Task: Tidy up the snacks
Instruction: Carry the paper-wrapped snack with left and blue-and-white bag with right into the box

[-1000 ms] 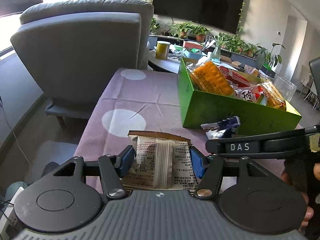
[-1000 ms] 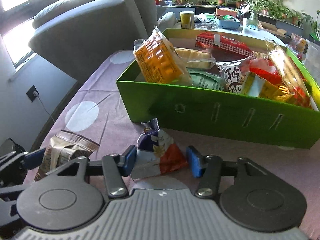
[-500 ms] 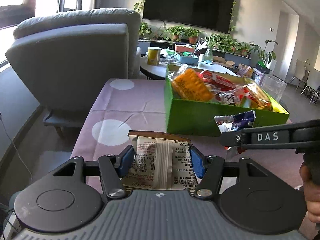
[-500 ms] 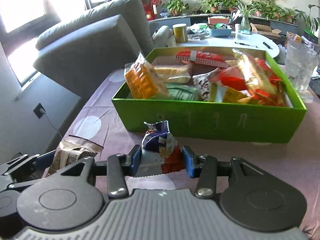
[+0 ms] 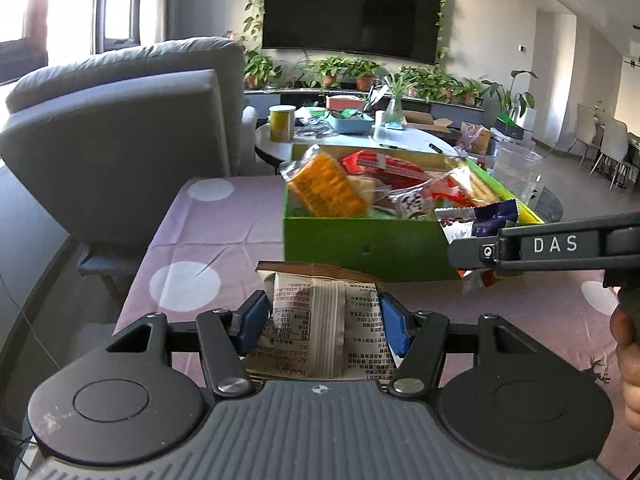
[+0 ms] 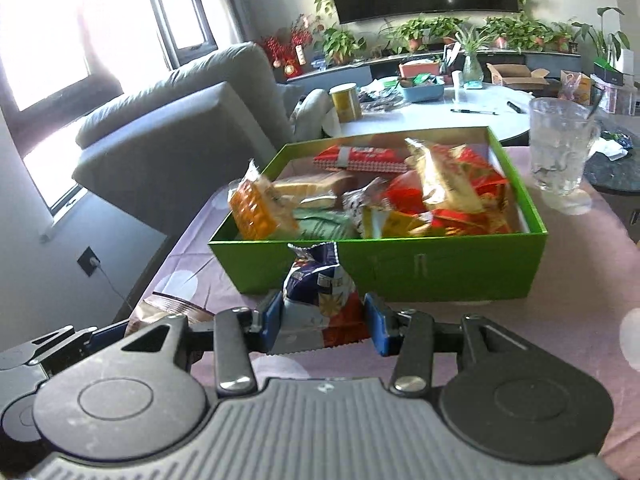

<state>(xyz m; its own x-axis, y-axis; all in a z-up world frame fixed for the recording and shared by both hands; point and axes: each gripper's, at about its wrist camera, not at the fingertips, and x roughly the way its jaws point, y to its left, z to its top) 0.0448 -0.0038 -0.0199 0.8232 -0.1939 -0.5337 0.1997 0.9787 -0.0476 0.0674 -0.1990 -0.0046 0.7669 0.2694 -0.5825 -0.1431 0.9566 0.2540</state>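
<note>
Both packets have come up off the purple cloth since a second ago: the right gripper (image 6: pixel 323 322), whose jaws have just been closing, now clamps the blue-and-red snack packet (image 6: pixel 320 300), while the left gripper (image 5: pixel 320 322) stays clenched on the beige wrapped snack (image 5: pixel 320 320). The step in hand looks like the carry to the green box (image 6: pixel 440 268), which sits at twelve o'clock in the right wrist view and at one o'clock in the left. Next, each packet likely needs lifting over the near wall and letting go above a gap among the packets inside.
</note>
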